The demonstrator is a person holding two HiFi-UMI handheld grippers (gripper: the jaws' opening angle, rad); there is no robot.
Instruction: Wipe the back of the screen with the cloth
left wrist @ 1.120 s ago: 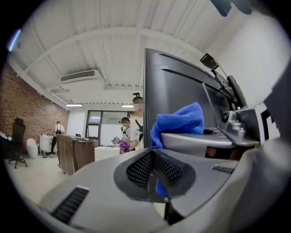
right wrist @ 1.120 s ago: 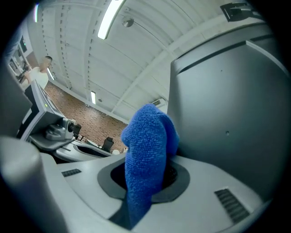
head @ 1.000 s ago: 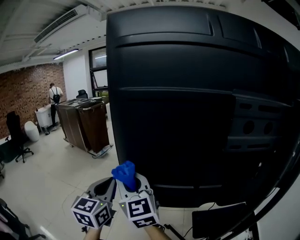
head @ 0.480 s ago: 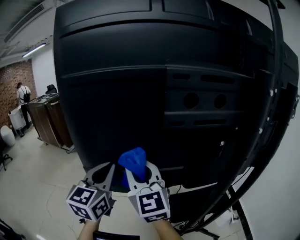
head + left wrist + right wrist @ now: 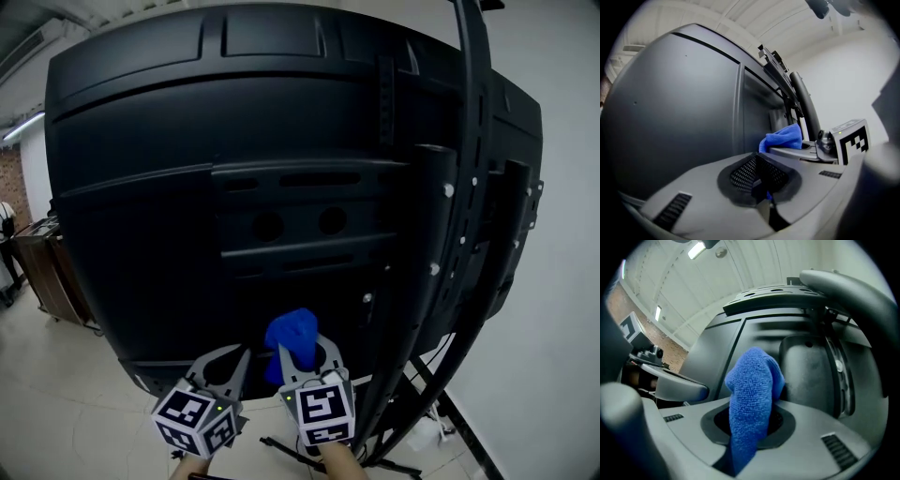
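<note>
Clamped in right gripper [image 5: 302, 361], lower centre of head view, is blue cloth [image 5: 293, 336], its bunched top raised against the bottom of the black screen back [image 5: 187, 141]; contact cannot be told. left gripper [image 5: 223, 364] is seen just beside it, lower left, jaws pressed together, nothing grasped. stand pole [image 5: 467, 187] is seen at right
</note>
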